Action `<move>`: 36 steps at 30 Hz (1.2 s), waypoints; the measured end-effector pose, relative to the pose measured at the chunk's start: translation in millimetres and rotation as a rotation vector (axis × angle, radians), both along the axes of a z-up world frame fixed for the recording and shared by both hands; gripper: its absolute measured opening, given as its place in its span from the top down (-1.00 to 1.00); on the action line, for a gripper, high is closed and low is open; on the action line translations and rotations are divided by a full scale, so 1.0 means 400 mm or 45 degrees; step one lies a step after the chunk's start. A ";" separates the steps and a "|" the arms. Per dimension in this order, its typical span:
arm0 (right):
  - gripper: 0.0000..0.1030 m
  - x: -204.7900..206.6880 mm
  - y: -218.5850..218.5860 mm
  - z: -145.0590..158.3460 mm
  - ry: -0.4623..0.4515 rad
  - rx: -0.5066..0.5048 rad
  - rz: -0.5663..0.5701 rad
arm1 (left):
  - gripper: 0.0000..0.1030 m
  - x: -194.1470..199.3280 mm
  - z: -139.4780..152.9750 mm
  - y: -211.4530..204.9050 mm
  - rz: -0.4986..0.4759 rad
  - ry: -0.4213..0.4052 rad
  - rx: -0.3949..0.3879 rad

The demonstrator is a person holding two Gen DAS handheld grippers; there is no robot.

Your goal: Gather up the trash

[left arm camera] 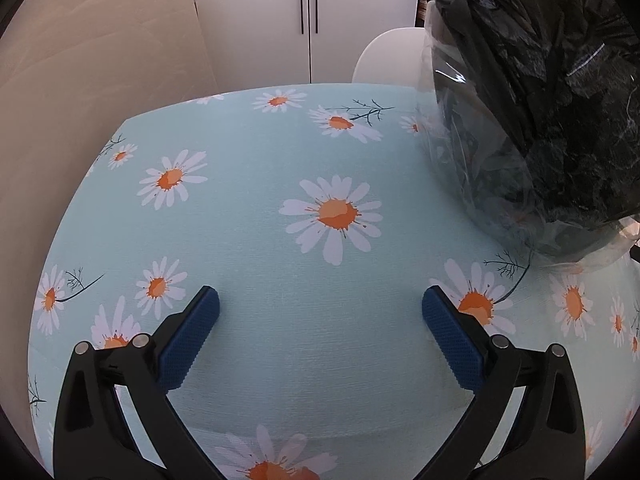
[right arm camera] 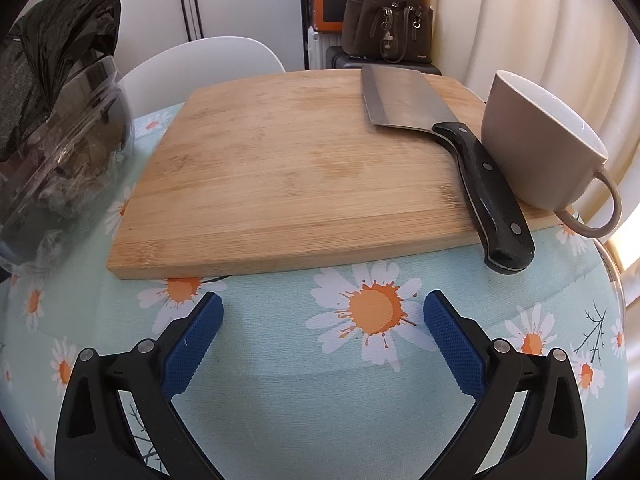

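1. Left gripper (left arm camera: 320, 308): fingers spread, empty, above the daisy-print table (left arm camera: 260, 240).
2. Right gripper (right arm camera: 323, 312): fingers spread, empty, near the table's front edge.
3. Black trash bag (right arm camera: 64, 32), in a clear bin (right arm camera: 80, 128) beside the cutting board's (right arm camera: 280, 168) left edge, appears filled.
4. No loose trash visible; collection seems largely done.

The desk (right arm camera: 280, 360) wears a pale blue daisy-print cloth. In the right wrist view a wooden board (right arm camera: 280, 168) lies on it at 12 o'clock, and a clear bowl (right arm camera: 68, 160) lined with a black bag (right arm camera: 60, 40) sits at 9 o'clock, just beside the board.
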State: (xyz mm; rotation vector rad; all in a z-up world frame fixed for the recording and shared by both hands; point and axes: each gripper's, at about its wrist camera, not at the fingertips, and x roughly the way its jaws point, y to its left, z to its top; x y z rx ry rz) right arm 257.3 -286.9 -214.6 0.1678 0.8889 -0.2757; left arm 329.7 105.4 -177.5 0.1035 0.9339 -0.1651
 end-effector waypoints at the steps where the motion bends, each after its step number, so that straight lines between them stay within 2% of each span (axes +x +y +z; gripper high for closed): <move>1: -0.88 0.000 0.000 0.000 0.000 0.000 0.000 | -0.92 0.000 0.000 0.001 0.000 0.000 -0.001; 9: -0.85 0.000 0.005 0.008 0.018 0.017 0.014 | -0.90 -0.001 0.004 0.001 -0.005 0.027 0.012; 12: -0.85 -0.033 0.045 0.071 -0.035 0.043 0.080 | -0.89 -0.027 0.025 -0.008 -0.016 0.043 0.029; 16: -0.85 -0.068 0.118 0.191 -0.093 0.062 0.209 | -0.89 -0.114 0.120 -0.074 -0.183 -0.042 0.102; 18: -0.85 -0.073 0.155 0.237 -0.099 0.035 0.277 | -0.89 -0.148 0.178 -0.110 -0.238 -0.052 0.093; 24: -0.85 -0.069 0.236 0.345 -0.183 0.017 0.450 | -0.89 -0.237 0.350 -0.175 -0.152 -0.179 -0.048; 28: -0.85 -0.078 0.282 0.394 -0.246 0.043 0.537 | -0.89 -0.287 0.418 -0.211 -0.157 -0.232 -0.103; 31: -0.85 -0.092 0.306 0.417 -0.276 0.052 0.602 | -0.89 -0.318 0.457 -0.248 -0.164 -0.262 -0.070; 36: -0.85 -0.096 0.314 0.426 -0.281 0.060 0.621 | -0.89 -0.353 0.496 -0.262 -0.116 -0.328 -0.047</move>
